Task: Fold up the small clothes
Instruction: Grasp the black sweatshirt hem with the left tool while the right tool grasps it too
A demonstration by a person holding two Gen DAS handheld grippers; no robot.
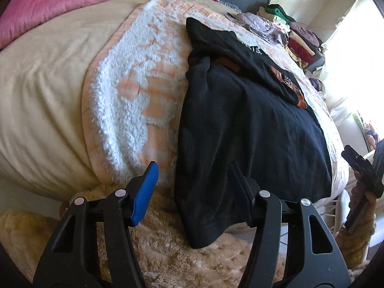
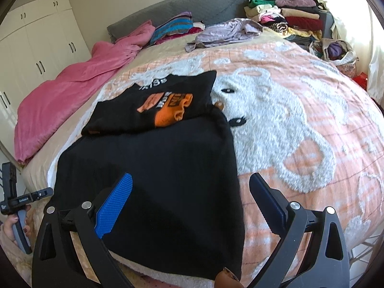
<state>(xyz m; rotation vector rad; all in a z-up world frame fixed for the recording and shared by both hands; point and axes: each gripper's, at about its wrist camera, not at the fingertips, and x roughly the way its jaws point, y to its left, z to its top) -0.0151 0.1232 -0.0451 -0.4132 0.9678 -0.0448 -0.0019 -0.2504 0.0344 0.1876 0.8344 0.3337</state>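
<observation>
Bed (image 2: 312, 110) covered by peach-and-white fleece blanket (image 2: 300, 144); black garment (image 2: 168, 168) spread near. Clothes piles (image 2: 288, 16) far right. Left gripper (image 1: 192, 187) and right gripper (image 2: 189, 204) both released, empty.

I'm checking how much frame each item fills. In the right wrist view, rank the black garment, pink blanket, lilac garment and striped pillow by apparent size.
1. black garment, nearest the camera
2. pink blanket
3. lilac garment
4. striped pillow, close to the lilac one, so that order is unsure
</observation>
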